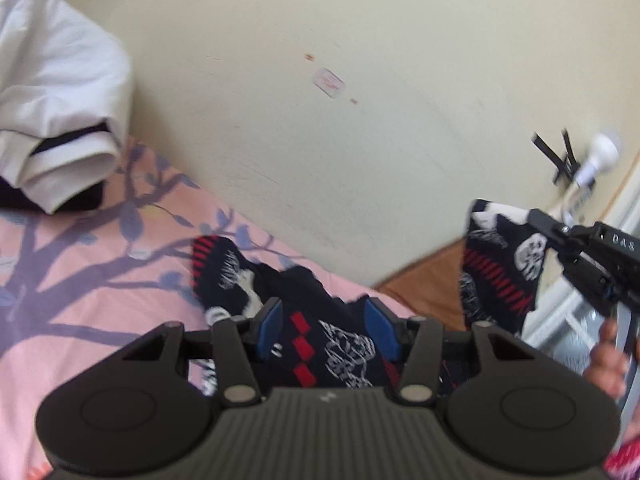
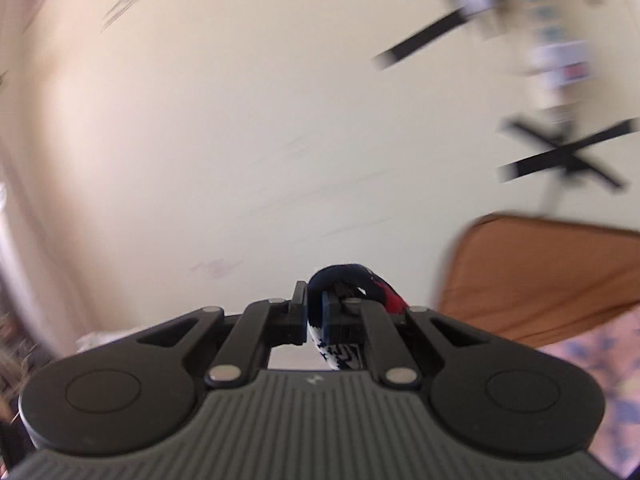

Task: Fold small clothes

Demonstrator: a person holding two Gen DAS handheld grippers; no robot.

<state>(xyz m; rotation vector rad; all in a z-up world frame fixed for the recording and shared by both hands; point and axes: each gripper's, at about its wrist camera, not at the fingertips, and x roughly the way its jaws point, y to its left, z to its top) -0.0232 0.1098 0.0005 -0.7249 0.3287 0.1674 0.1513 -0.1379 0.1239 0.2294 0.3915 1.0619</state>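
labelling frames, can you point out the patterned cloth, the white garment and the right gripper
patterned cloth (image 1: 340, 344): left wrist view, part between the blue fingers
white garment (image 1: 60, 92): left wrist view, middle of the folded pile
right gripper (image 2: 316, 312): right wrist view, fingers shut on the cloth

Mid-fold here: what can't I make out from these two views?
- Left gripper: whether its pads press the patterned garment; left view, gripper body covers the cloth's near part.
- Right view: wall fittings smeared by blur.
- White folded garment: cut off by left edge.

blurred: taped wall fitting (image 2: 568, 152) | hidden: patterned garment (image 1: 344, 344) lower part, behind left tool (image 1: 326, 330)
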